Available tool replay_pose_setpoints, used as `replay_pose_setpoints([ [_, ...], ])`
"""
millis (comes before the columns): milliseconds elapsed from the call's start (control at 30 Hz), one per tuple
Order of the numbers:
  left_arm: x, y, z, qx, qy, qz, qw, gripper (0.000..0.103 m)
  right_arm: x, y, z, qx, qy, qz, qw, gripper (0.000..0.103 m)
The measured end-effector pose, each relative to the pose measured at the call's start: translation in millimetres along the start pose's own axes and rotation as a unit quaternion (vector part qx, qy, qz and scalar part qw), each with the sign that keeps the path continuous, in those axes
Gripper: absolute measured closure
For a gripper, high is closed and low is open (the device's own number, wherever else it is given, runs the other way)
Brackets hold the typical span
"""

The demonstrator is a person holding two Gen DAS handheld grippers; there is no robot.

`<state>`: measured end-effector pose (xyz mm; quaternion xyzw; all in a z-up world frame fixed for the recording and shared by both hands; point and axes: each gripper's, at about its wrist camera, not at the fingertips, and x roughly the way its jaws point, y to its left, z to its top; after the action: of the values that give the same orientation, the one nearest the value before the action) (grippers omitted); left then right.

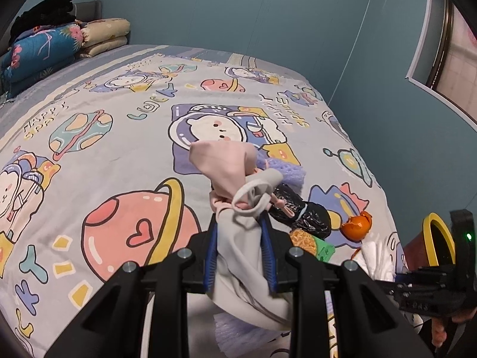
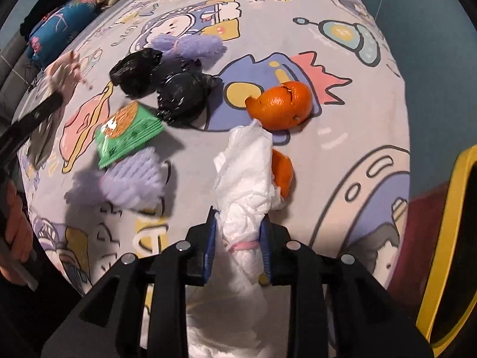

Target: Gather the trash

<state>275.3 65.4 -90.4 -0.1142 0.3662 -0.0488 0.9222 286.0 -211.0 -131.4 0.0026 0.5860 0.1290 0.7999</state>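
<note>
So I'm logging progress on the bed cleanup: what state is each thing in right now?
left gripper: shut on pink-grey cloth
pink-grey cloth: held, lifted
right gripper: shut on white tissue
white tissue: held, crumpled
orange peel: lying on bed, torn open
black bags: crumpled on bed
green packet: lying flat
yellow-rimmed bin: open

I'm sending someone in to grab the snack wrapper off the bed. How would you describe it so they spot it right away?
On the cartoon space-print bedsheet, look at the cluster of litter near the bed's edge. The green snack wrapper lies flat between the crumpled black plastic bags and a purple foam net. It is the only green item, with an orange round picture on its face.
</note>
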Motion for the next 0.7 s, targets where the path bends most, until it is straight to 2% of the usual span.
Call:
replay_pose_setpoints([
  [67,1.2,1.8,1.0,-0.004,0.002,-0.001,1.0,0.078,6.0,-3.8,7.0,0.012,0.003,0.011,1.0,0.057],
  [133,1.4,2.5,1.3,-0.006,0.004,-0.005,1.0,0.078,9.7,-2.1,12.6,0.015,0.003,0.013,1.0,0.053],
  [200,1.6,0.5,0.8,-0.001,0.002,-0.004,1.0,0.078,12.9,-0.2,18.6,0.012,-0.001,-0.001,1.0,0.058],
  [267,1.7,-1.9,0.1,0.006,0.002,-0.003,1.0,0.078,13.7,1.0,21.5,0.011,-0.001,-0.005,1.0,0.078],
  [333,1.4,-2.8,0.0,0.008,0.001,-0.004,1.0,0.078,13.0,0.0,24.3,0.015,-0.004,-0.004,1.0,0.086],
  [467,-4.9,-4.8,0.7,0.014,-0.009,-0.004,0.9998,0.078,-7.2,0.4,25.7,0.012,-0.038,0.0,0.999,0.09],
  [600,-17.2,-9.5,1.0,0.018,-0.025,-0.006,0.9995,0.078,-49.6,1.4,24.3,-0.002,-0.106,0.0,0.994,0.09],
  [700,-27.2,-21.7,3.7,0.028,-0.04,-0.001,0.9988,0.078,-87.9,-5.0,23.1,-0.001,-0.154,0.022,0.988,0.09],
])
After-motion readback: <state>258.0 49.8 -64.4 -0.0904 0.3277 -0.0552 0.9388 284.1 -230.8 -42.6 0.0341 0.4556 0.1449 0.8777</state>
